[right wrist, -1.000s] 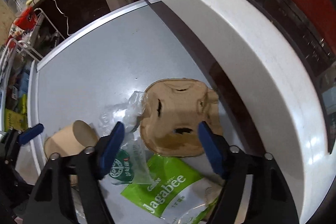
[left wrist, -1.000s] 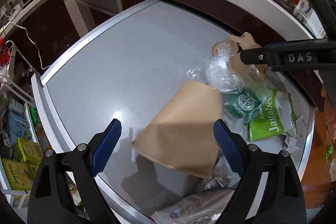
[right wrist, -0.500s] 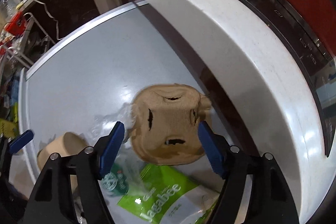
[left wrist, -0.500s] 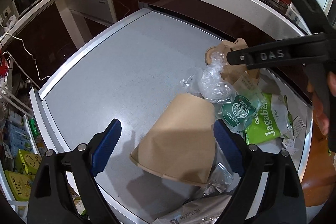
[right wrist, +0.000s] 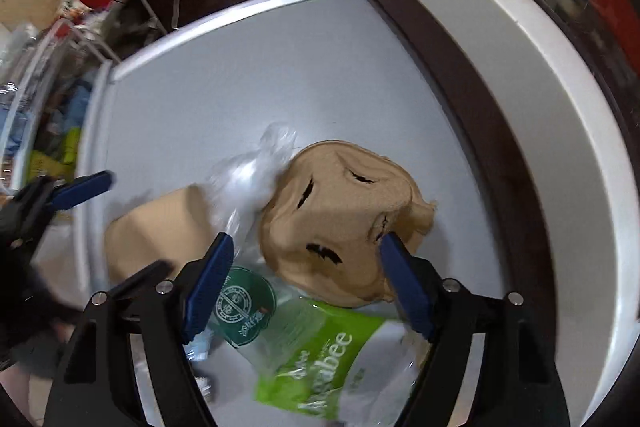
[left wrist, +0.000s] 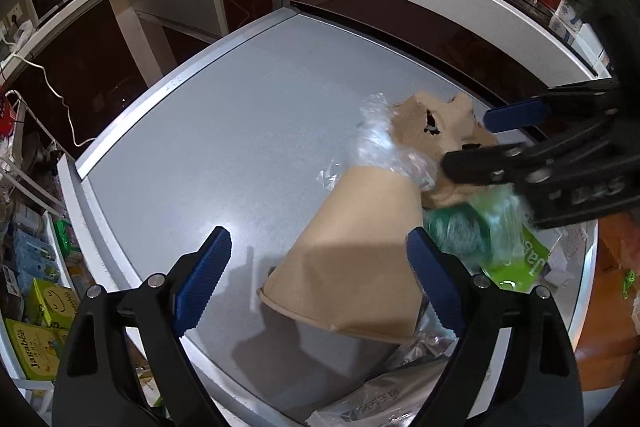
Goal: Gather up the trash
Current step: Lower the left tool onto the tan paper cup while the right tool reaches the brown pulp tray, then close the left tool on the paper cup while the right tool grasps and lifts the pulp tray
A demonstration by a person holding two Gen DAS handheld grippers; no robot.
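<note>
In the left wrist view, the left gripper (left wrist: 318, 261) stands wide open around a tipped paper cup (left wrist: 352, 259); the pad at 3 o'clock looks close to the cup wall, though contact cannot be told. Beyond the cup, toward 1 o'clock, lie crumpled clear plastic (left wrist: 384, 151) and a brown pulp tray (left wrist: 436, 135), all on the grey table (left wrist: 224, 147). Only this view shows the right gripper (left wrist: 480, 139) from outside, reaching in from 3 o'clock over the tray.

The right wrist view shows that gripper (right wrist: 302, 277) with jaws just widening, spread at the tray's (right wrist: 340, 223) near edge, not pressing it. At 6 o'clock lies a green Jagabee bag (right wrist: 320, 367), blurred in the other view. The white counter (right wrist: 520, 75) curves behind.
</note>
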